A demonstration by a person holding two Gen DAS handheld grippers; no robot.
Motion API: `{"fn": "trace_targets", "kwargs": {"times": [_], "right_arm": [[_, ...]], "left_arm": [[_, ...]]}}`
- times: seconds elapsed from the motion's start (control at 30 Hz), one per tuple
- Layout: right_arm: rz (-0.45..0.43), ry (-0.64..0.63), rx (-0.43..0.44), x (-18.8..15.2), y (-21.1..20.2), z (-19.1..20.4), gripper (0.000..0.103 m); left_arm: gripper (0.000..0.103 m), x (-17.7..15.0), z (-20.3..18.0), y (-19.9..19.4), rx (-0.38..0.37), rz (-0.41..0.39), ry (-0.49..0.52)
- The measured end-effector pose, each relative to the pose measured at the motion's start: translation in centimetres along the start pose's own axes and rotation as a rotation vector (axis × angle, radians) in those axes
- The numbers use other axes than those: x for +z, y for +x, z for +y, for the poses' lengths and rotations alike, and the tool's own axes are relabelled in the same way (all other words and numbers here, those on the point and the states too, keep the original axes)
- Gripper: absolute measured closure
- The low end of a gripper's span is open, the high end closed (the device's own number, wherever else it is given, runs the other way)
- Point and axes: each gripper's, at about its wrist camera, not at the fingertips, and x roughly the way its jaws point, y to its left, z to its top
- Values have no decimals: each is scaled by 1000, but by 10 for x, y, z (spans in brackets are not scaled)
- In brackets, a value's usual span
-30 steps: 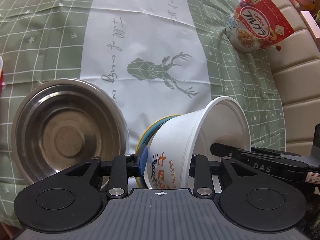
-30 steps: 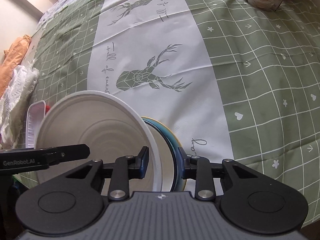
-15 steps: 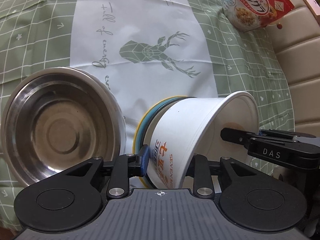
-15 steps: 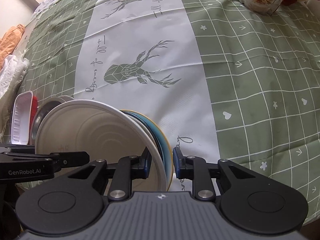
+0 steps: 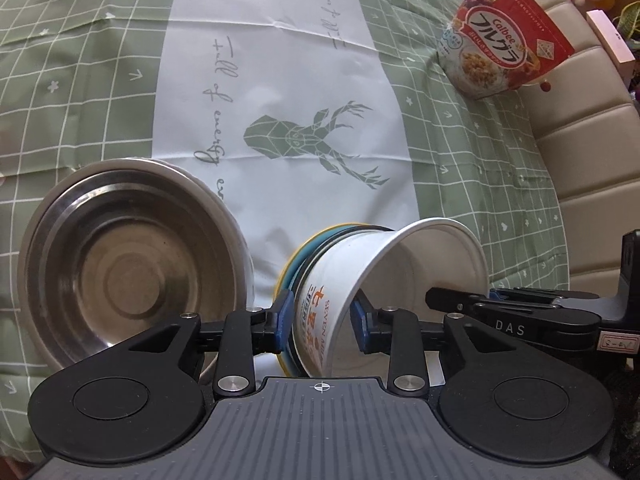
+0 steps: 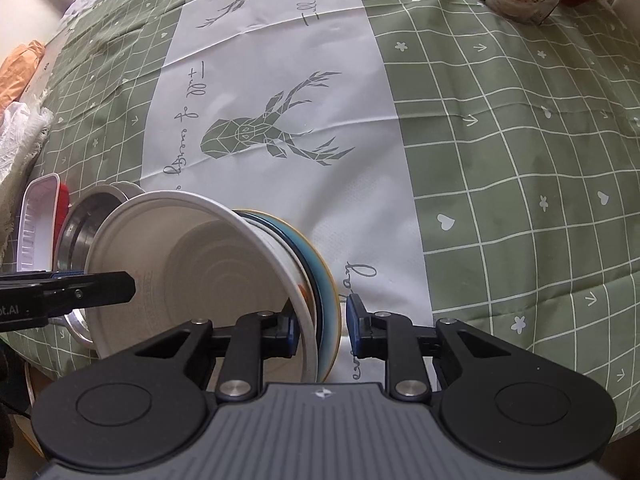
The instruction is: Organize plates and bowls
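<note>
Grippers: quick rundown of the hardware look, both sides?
The left gripper and right gripper match: black linkage arms with silver pivot screws, round black discs, ribbed grey body with a crosshair mark, blue finger pads. White lettering on the side of each: the right reads "DAS", the left ends "ot.AI".

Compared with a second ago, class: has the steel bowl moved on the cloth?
No. The steel bowl lies just where it did, its rim equally close below and left of the deer print.

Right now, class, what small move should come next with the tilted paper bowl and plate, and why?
Probably draw the left gripper back off the paper bowl: its jaws, straddling the base, have just been opening, while the right gripper is shut on the bowl's rim and the blue plate together, holding both tilted.
</note>
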Motion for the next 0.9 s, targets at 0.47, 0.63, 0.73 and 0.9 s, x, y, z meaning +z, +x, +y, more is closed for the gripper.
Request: {"fn": "trace_targets", "kwargs": {"times": [0.47, 0.63, 0.73, 0.9], "right_arm": [[-71, -9, -19, 8, -18, 2, 63], [-172, -136, -5, 30, -44, 43, 60], [-186, -167, 37, 53, -45, 74, 43], [-24, -252, 60, 82, -1, 141, 42]], "left_arm": [[76, 0, 14, -12, -37, -32, -65], [76, -5, 54, -44, -31, -124, -186], [76, -13, 93, -67, 18, -208, -301], [76, -36, 160, -69, 164, -220, -479]]}}
